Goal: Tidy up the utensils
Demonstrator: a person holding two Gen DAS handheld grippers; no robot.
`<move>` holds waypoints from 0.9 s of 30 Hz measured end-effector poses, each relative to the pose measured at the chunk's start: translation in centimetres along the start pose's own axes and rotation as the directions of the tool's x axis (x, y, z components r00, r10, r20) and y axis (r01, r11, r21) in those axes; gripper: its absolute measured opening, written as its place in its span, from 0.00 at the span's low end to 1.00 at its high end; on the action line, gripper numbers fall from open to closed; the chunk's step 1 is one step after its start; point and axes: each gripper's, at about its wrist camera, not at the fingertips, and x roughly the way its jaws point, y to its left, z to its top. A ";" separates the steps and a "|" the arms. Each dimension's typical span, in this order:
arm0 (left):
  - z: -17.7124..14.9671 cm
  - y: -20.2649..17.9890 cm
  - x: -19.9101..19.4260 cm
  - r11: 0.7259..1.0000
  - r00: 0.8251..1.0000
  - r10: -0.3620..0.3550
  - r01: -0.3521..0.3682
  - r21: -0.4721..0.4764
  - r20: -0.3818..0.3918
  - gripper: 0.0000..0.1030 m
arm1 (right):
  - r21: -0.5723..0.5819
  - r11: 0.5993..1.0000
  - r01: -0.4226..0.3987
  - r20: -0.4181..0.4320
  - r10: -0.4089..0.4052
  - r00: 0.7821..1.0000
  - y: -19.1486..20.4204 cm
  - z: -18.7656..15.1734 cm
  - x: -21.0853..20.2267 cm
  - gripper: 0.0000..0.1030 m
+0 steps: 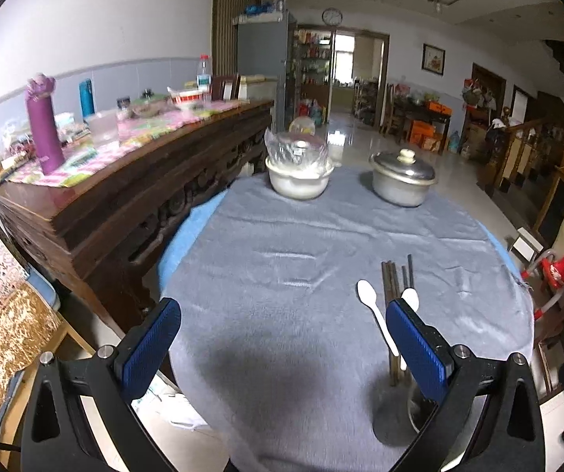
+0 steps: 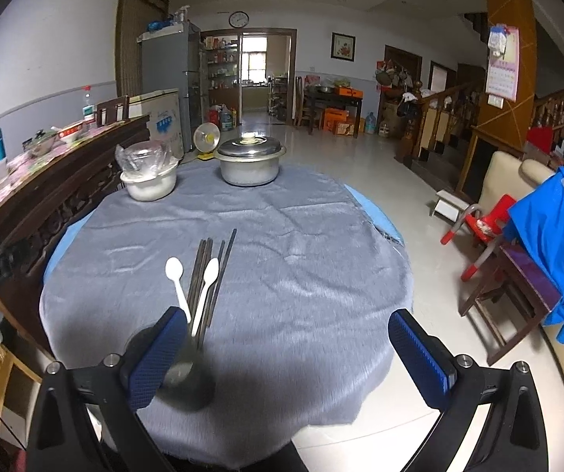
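we see the left gripper (image 1: 282, 338) spread wide above the worktop (image 1: 301, 236), holding nothing; its right-hand finger (image 1: 415, 350) stands in front of the metal cup (image 1: 419, 409) without clearly touching it. the right gripper (image 2: 282, 350) is likewise wide and empty, with its left-hand finger (image 2: 159, 358) in front of the same cup.

the cup sits on the grey cloth (image 2: 289, 267) at the near edge of the worktop. out of the cup lean the dark chopsticks (image 2: 207, 275) and two white spoons, the left spoon (image 2: 175, 275) and the right spoon (image 2: 209, 279). their long axes run from the cup away towards the far side, bowls at the far end, the bundle tilted low.

far beyond the cup stand a lidded steel pot (image 2: 248, 165) and, left of it, a white basin (image 2: 150, 181) covered in clear plastic.
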 end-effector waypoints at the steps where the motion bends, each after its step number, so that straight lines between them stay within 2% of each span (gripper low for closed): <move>1: 0.3 0.0 0.9 1.000 1.000 0.009 -0.009 0.007 -0.020 1.00 | 0.008 1.000 -0.014 -0.009 0.014 1.000 -0.3 0.6 0.9 1.00; 4: 1.3 -0.1 4.7 1.000 0.996 -0.008 0.007 -0.007 -0.088 1.00 | 0.033 0.996 -0.083 -0.049 0.084 0.995 -1.0 2.6 4.6 1.00; 8: 2.2 -0.7 10.6 0.998 0.981 -0.040 0.030 -0.058 -0.189 1.00 | 0.086 0.972 -0.217 -0.122 0.227 0.966 -1.4 4.6 10.5 1.00; 10: 2.3 -1.3 13.2 0.998 0.972 -0.044 0.031 -0.060 -0.233 1.00 | 0.130 0.949 -0.288 -0.174 0.308 0.935 -1.3 5.4 14.2 1.00; 12: 2.4 -2.0 15.7 0.995 0.955 -0.089 0.070 -0.077 -0.283 1.00 | 0.174 0.919 -0.354 -0.228 0.387 0.893 -0.7 5.8 17.6 0.93; 14: 2.2 -2.7 17.6 0.993 0.944 -0.102 0.081 -0.081 -0.313 1.00 | 0.208 0.891 -0.405 -0.270 0.450 0.851 0.3 6.1 20.9 0.79; 16: 1.8 -3.6 20.0 0.992 0.925 -0.120 0.096 -0.085 -0.360 0.99 | 0.236 0.878 -0.416 -0.324 0.475 0.818 1.5 6.0 24.3 0.69; 20: 1.1 -4.9 23.4 0.987 0.888 -0.158 0.124 -0.107 -0.432 0.85 | 0.287 0.845 -0.452 -0.392 0.534 0.749 3.7 5.3 29.4 0.56; 24: 0.8 -5.1 25.7 0.978 0.855 -0.200 0.143 -0.153 -0.479 0.82 | 0.286 0.858 -0.427 -0.454 0.514 0.728 5.2 4.1 32.6 0.49; 27: 0.7 -5.5 26.2 0.975 0.850 -0.214 0.160 -0.151 -0.481 0.78 | 0.291 0.861 -0.417 -0.473 0.509 0.720 5.7 3.6 33.6 0.46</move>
